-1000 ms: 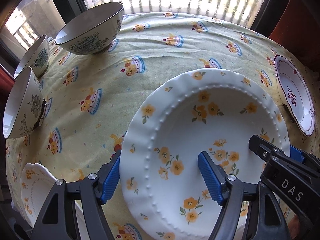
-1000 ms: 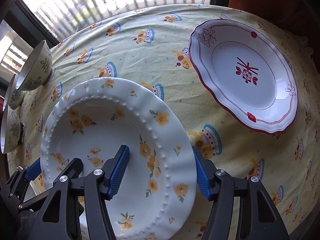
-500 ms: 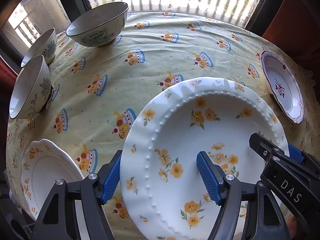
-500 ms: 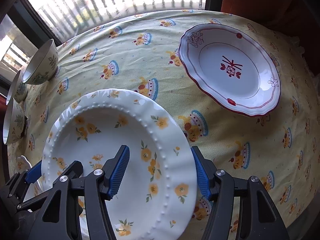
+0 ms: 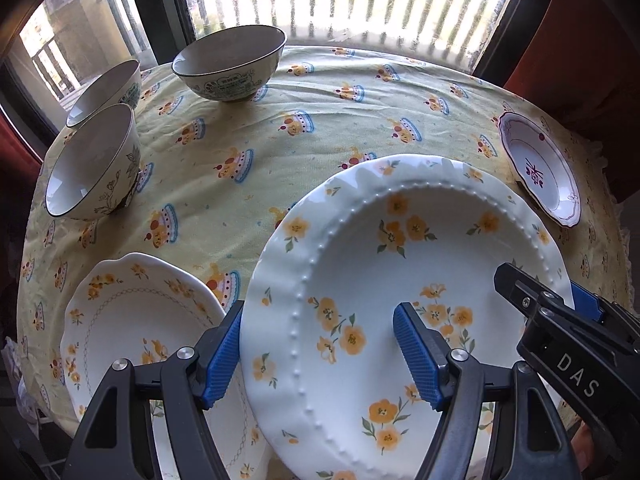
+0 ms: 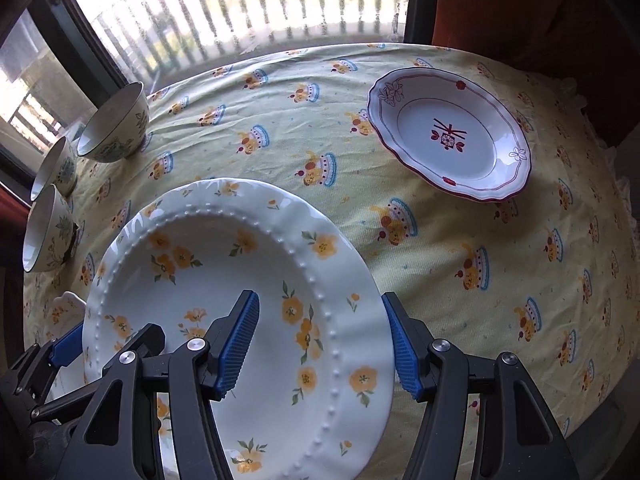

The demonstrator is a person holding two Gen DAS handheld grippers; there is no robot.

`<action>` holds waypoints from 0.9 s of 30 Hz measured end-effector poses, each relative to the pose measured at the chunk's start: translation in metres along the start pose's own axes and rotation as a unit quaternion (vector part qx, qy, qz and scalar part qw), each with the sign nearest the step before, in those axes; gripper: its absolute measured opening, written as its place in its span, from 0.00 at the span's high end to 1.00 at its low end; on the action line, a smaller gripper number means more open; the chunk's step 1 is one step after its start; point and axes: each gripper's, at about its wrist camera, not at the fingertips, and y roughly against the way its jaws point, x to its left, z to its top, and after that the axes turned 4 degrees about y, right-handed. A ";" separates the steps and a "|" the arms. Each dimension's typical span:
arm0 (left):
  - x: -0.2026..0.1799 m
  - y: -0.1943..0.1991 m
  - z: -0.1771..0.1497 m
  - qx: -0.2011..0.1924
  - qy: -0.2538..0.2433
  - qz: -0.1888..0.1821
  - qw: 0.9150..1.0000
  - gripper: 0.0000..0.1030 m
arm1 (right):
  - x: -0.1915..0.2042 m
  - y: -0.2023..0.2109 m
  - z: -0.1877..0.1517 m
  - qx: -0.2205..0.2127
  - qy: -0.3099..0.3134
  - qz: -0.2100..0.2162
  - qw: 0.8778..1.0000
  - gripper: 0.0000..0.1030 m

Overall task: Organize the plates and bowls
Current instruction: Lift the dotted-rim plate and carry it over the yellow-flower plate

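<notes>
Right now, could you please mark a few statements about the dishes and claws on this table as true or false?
1. Three bowls stand on the tablecloth. True.
2. The bowls are nested in one another. False: each stands on its own.
3. The left claw and the right claw both grip the large yellow-flowered plate. True.
4. The red-patterned plate lies beneath the held plate. False: it lies apart on the cloth.

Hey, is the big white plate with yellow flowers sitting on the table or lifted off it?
Lifted: the big white plate with yellow flowers overlaps the smaller floral plate, its rim between both grippers' fingers.
</notes>
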 end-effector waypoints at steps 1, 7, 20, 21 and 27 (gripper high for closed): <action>0.004 0.002 -0.001 -0.001 0.001 -0.003 1.000 0.29 | 0.004 0.003 -0.002 -0.003 0.003 -0.003 1.000 0.37; 0.030 0.019 -0.010 -0.015 -0.002 -0.007 1.000 0.29 | 0.028 0.018 -0.013 -0.010 0.002 -0.007 1.000 0.37; 0.116 0.038 -0.036 -0.019 0.045 -0.005 0.999 0.29 | 0.108 0.032 -0.037 -0.015 0.039 -0.002 0.999 0.37; 0.122 0.039 -0.038 -0.019 0.048 -0.005 0.999 0.29 | 0.114 0.032 -0.039 -0.014 0.042 -0.001 0.999 0.37; 0.153 0.036 -0.050 -0.012 0.060 -0.004 0.998 0.29 | 0.148 0.027 -0.052 -0.003 0.050 0.002 0.999 0.37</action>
